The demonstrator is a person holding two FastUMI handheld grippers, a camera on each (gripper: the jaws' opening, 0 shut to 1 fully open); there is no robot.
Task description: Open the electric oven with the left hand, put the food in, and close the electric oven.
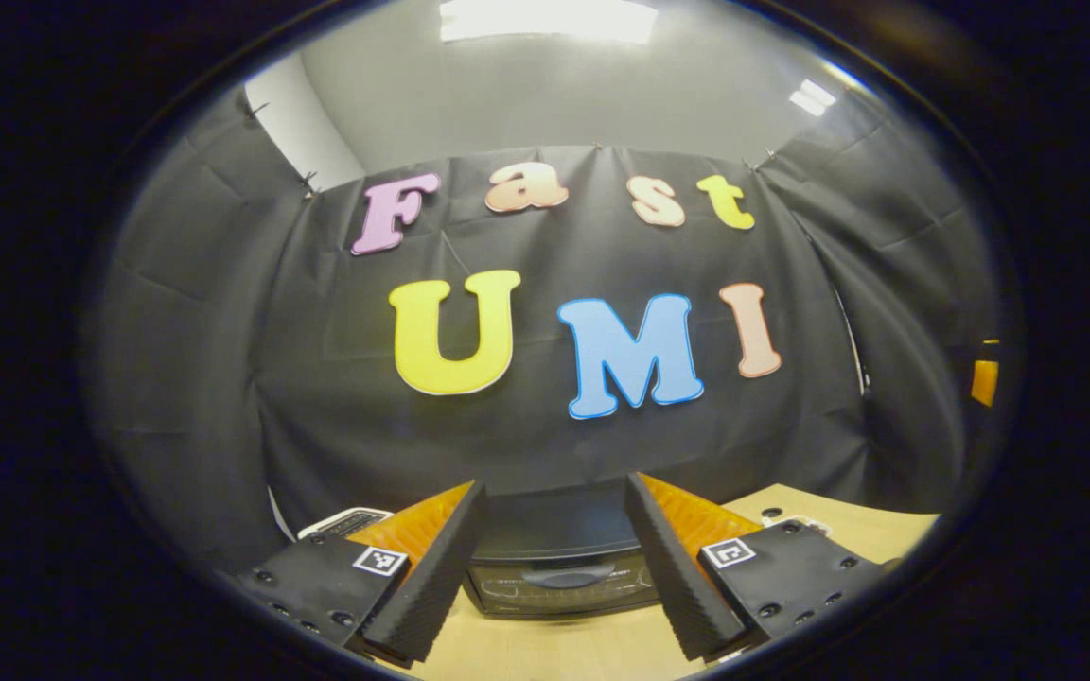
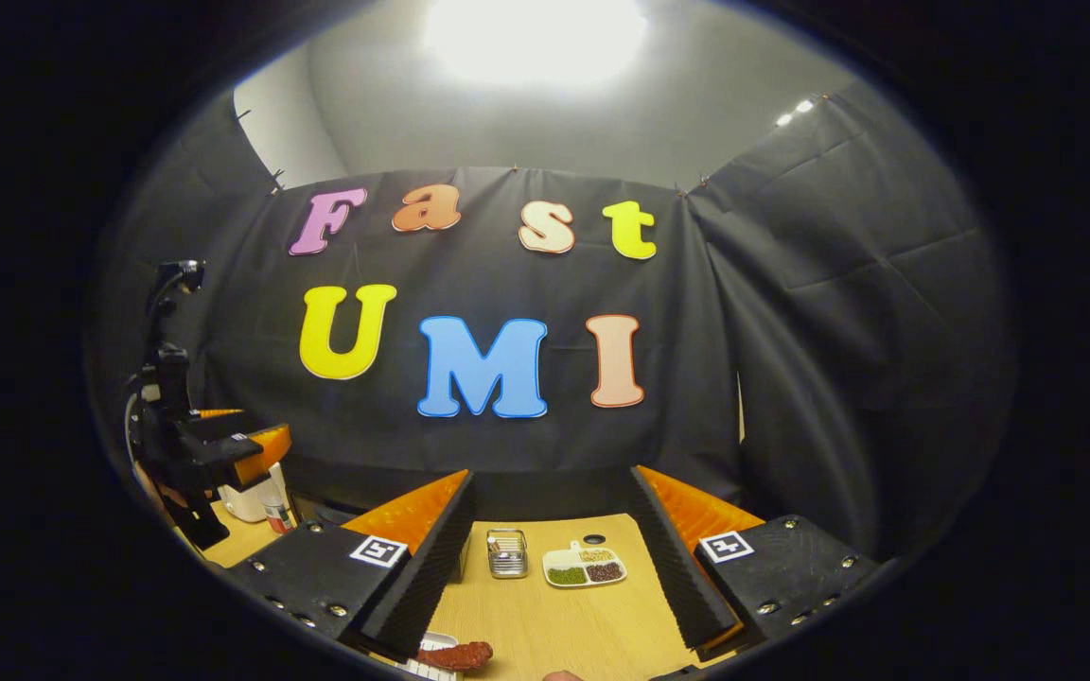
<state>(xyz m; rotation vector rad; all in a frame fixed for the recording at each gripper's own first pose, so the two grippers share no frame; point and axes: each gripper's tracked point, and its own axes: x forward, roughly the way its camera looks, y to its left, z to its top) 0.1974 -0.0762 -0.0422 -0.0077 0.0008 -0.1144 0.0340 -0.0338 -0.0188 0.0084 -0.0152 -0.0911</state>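
Electric oven (image 1: 559, 558) low between the released left claw (image 1: 554, 567); food (image 2: 455, 654) just beside the released right claw (image 2: 545, 577).

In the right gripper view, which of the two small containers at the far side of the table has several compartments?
The white divided dish, holding differently coloured fillings in separate sections. The metal box to its left is a single rectangular container.

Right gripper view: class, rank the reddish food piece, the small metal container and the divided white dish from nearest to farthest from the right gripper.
1. The reddish food piece, low down beside the right gripper, toward its left finger.
2 and 3. The small metal container and, to its right, the divided white dish sit farther out on the wooden table, side by side; too close to call.
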